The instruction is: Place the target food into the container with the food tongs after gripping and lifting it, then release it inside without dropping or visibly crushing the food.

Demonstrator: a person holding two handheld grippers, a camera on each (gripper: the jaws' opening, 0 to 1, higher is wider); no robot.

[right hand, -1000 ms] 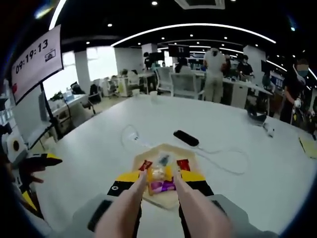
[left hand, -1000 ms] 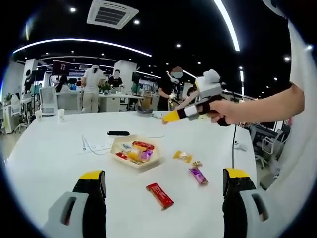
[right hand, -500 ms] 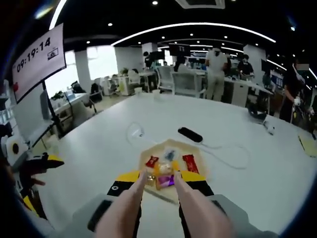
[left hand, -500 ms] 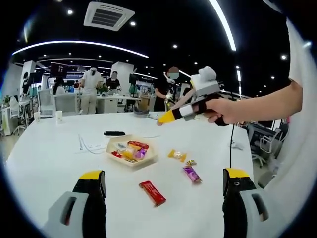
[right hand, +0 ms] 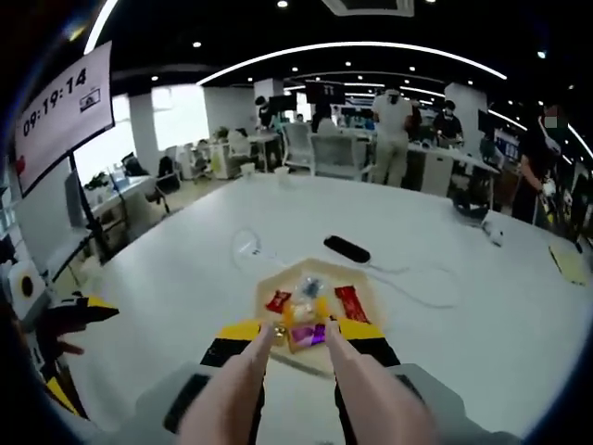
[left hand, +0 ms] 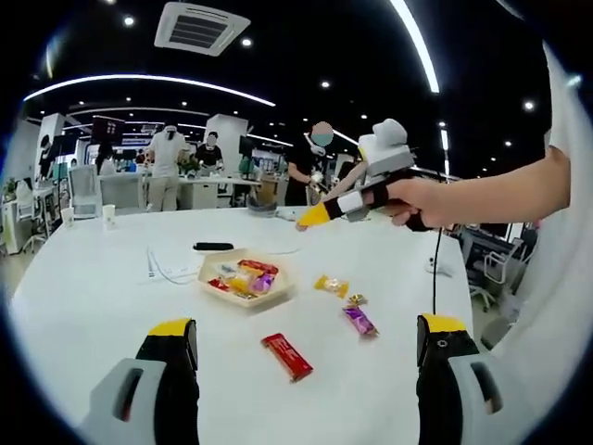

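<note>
The left gripper view shows loose sweets (left hand: 344,298) right of the tray (left hand: 243,281) of wrapped snacks on the white worktop (left hand: 83,287), its tool (left hand: 306,348) wide apart, while the right tool (right hand: 295,334) holds tongs (right hand: 296,389) above that tray, its own grip unclear.

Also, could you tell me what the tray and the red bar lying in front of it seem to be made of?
The tray looks like thin paperboard or moulded pulp: matte tan, with shallow angled walls and no shine. The red bar seems to be wrapped in glossy plastic or foil film, its flat surface showing bright highlights. What is inside the wrapper can't be told.
</note>
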